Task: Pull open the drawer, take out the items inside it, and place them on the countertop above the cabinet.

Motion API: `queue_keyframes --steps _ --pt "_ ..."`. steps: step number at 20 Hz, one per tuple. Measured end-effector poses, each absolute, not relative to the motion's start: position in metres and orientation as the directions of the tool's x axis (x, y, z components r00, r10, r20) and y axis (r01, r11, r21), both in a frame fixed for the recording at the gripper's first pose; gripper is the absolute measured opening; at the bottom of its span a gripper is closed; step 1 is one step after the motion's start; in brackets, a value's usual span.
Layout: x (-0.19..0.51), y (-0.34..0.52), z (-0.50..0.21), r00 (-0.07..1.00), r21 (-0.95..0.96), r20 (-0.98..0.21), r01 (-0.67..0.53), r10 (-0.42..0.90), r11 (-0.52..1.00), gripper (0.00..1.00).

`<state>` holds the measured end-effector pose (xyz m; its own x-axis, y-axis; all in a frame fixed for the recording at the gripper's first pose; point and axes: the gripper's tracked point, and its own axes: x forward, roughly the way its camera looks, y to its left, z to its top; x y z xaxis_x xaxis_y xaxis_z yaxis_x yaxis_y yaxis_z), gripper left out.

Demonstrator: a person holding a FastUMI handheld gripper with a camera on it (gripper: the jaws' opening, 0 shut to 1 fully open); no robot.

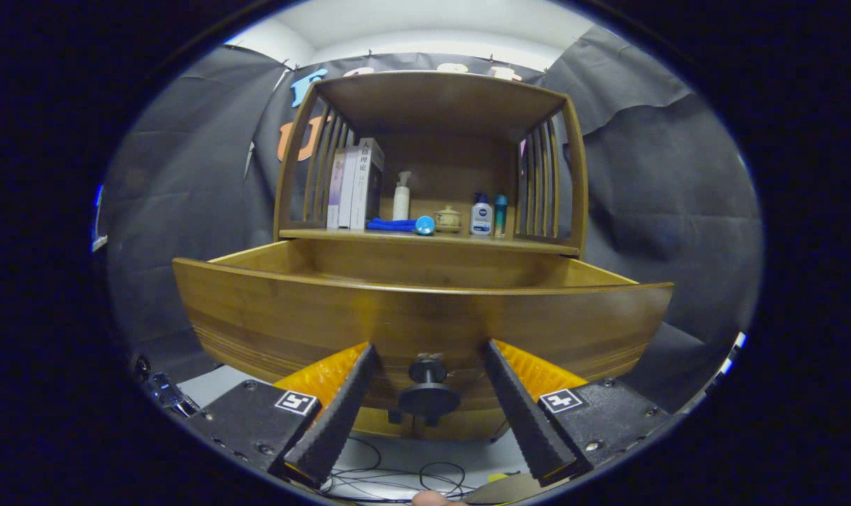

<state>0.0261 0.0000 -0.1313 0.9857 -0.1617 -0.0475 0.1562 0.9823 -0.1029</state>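
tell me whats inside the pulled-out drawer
The drawer is open, but its front panel hides the floor and any contents; bare inner back and side walls show. The gripper is open, fingers either side of the knob.

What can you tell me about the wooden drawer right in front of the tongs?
The drawer is warm brown wood with visible grain, pulled out from under the cabinet's countertop. Its wide front panel faces the camera; the side walls run back to the cabinet. A dark round knob sits low at the front's centre, between the open tongs, which do not press on it. Its inside is hidden.
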Motion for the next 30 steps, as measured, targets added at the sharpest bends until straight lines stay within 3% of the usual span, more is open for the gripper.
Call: queue_keyframes --steps 15,30 --pt "0.123 -0.006 -0.106 0.983 -0.036 -0.092 0.157 -0.16 0.987 1.0" --pt "0.189 -0.014 -0.099 0.974 -0.093 -0.123 0.178 -0.189 0.98 1.0"
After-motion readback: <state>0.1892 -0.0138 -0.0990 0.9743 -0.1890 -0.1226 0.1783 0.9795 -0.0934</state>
